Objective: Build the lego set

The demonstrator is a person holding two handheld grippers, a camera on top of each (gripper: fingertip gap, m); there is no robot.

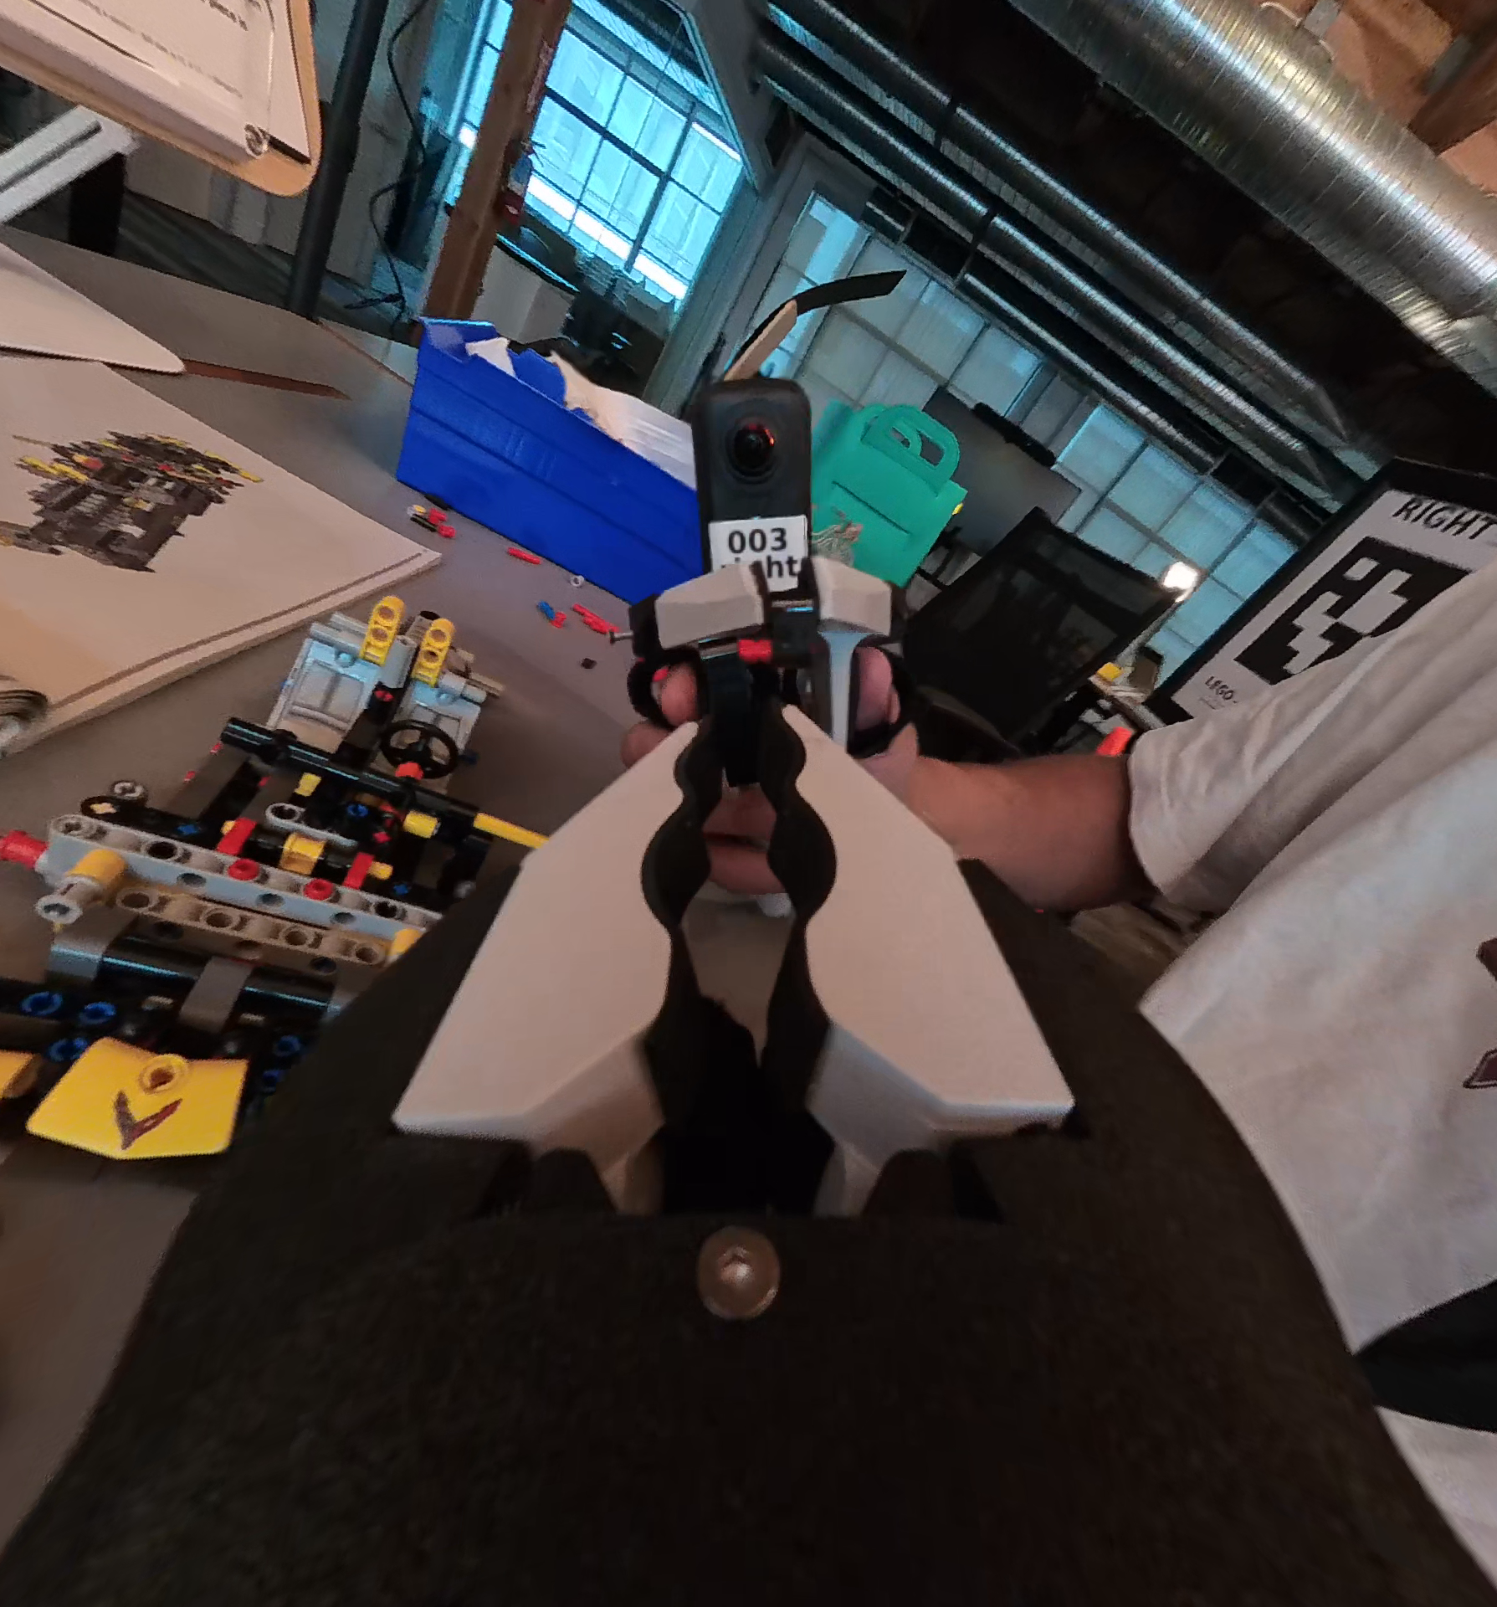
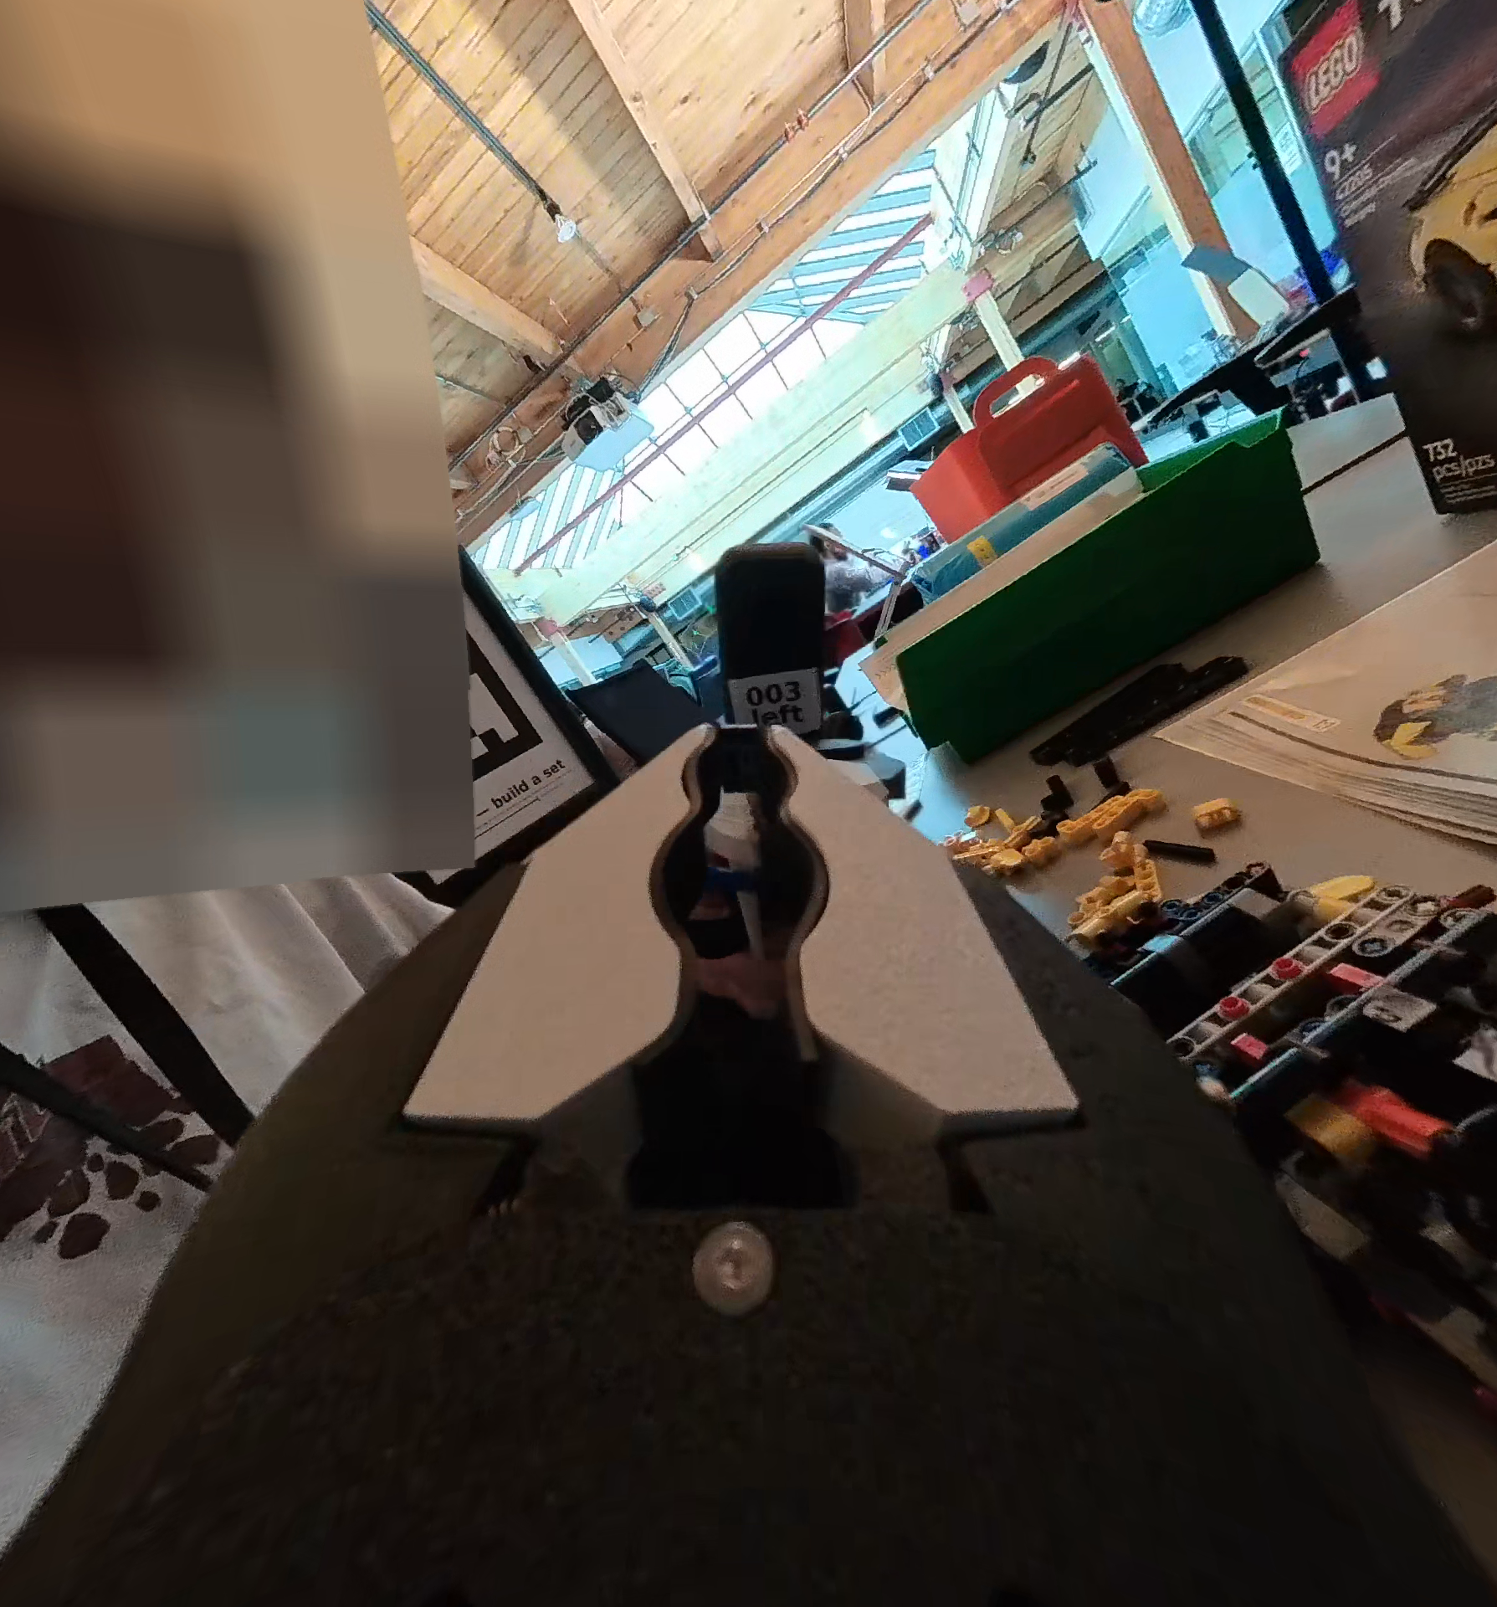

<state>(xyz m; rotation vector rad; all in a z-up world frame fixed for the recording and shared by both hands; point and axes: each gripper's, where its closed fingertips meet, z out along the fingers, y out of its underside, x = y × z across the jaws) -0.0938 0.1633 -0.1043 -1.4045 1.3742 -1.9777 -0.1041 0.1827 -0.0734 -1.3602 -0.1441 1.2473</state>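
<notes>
Both grippers are raised above the table and point at each other, tip to tip. My left gripper (image 1: 740,739) is nearly closed on a thin black lego piece (image 1: 731,704). Facing it, my right gripper (image 1: 779,622) pinches a small black part with a red pin (image 1: 754,649). In the right wrist view my right gripper (image 2: 740,739) has its fingers close together around a dark part (image 2: 738,761); most of the left gripper is hidden behind them. The half-built black, grey and yellow lego chassis (image 1: 240,870) lies on the table and also shows in the right wrist view (image 2: 1353,1000).
An open instruction booklet (image 1: 162,539) (image 2: 1379,722) lies beside the chassis. Yellow panels (image 1: 136,1104) and loose yellow and black pieces (image 2: 1075,826) are scattered around. A blue bin (image 1: 536,461), a green bin (image 2: 1118,643) and the lego box (image 2: 1457,261) stand farther back. A person's white shirt (image 1: 1379,870) is close. Only a small space, under 4 cm, lies between the two pairs of fingers.
</notes>
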